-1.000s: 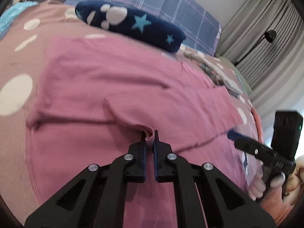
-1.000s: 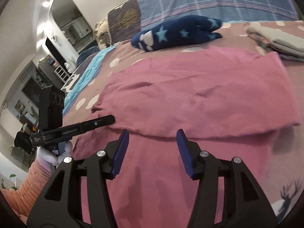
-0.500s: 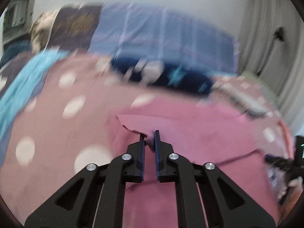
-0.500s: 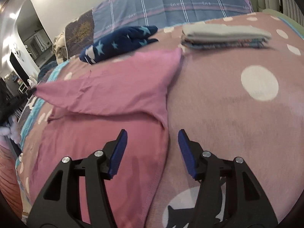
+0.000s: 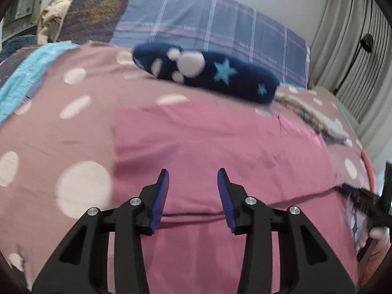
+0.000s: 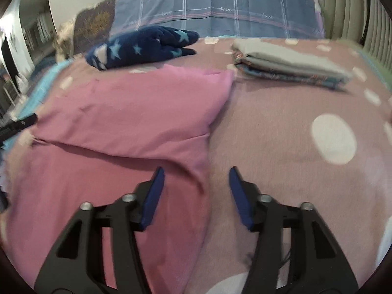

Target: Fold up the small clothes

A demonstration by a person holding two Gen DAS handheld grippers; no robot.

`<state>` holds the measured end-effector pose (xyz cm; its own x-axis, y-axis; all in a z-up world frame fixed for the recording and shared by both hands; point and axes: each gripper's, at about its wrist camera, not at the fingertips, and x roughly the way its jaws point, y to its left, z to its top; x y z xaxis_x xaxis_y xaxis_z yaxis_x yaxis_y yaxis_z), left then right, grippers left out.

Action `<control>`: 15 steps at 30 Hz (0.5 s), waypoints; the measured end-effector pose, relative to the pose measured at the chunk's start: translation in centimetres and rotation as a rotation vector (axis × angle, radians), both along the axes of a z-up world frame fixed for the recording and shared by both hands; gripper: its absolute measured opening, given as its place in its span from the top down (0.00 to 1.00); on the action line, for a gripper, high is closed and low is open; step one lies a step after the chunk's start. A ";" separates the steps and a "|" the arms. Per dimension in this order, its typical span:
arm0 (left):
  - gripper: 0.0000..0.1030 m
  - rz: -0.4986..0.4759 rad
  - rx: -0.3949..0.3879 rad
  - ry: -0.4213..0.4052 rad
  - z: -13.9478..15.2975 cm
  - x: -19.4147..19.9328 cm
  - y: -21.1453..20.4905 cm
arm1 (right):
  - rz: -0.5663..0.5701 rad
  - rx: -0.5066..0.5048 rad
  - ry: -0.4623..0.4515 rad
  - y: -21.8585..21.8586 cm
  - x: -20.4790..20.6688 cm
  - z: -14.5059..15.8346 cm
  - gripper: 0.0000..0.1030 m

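A pink garment (image 5: 220, 142) lies on the dotted pink bedspread (image 5: 80, 188), its upper part folded down over the lower. My left gripper (image 5: 193, 171) hovers just above the fold line with its jaws opening and nothing between its pads. In the right wrist view the same garment (image 6: 134, 112) fills the left half. My right gripper (image 6: 196, 169) straddles the garment's right edge, jaws closing, pads apart from the cloth. The other gripper's tip (image 6: 22, 122) shows at the garment's left corner.
A rolled navy star blanket (image 5: 208, 71) lies behind the garment. A stack of folded clothes (image 6: 289, 61) sits at the back right. Plaid pillows (image 6: 220, 5) line the headboard, curtains (image 5: 348, 36) hang on the right, and a hand holds the right gripper (image 5: 362, 198).
My left gripper carried the pinched pink fold across, then let it go and opened; the fold now lies flat. My right gripper swung to the garment's right edge.
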<state>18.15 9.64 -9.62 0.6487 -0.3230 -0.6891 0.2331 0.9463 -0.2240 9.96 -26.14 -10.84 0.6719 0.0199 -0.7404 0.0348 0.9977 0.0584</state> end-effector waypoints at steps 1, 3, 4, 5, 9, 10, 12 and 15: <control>0.52 -0.012 0.020 0.014 -0.8 0.0 -0.6 | -0.037 0.012 -0.009 -0.8 -0.2 -0.1 0.91; 0.51 -0.027 0.067 0.042 -2.4 0.0 -1.3 | -0.126 0.278 -0.001 -5.1 -1.0 -1.3 0.90; 0.50 -0.028 0.066 0.041 -2.2 0.0 -1.3 | -0.131 0.394 0.014 -6.7 -1.3 -2.2 0.90; 0.50 -0.027 0.060 0.039 -2.0 0.1 -1.2 | -0.119 0.412 0.011 -7.1 -1.5 -2.4 0.91; 0.48 -0.033 0.073 0.041 -2.3 -0.1 -1.3 | -0.038 0.317 0.027 -6.3 -1.9 -0.9 0.80; 0.47 -0.034 0.083 0.039 -2.4 -0.1 -1.5 | -0.039 0.355 0.016 -6.7 -2.0 -0.1 0.65; 0.43 -0.043 0.099 0.038 -2.5 -0.1 -1.8 | -0.029 0.430 -0.016 -7.3 -1.5 1.2 0.61; 0.39 -0.053 0.128 0.035 -2.5 -0.2 -2.4 | -0.033 0.455 -0.034 -7.3 1.5 2.9 0.49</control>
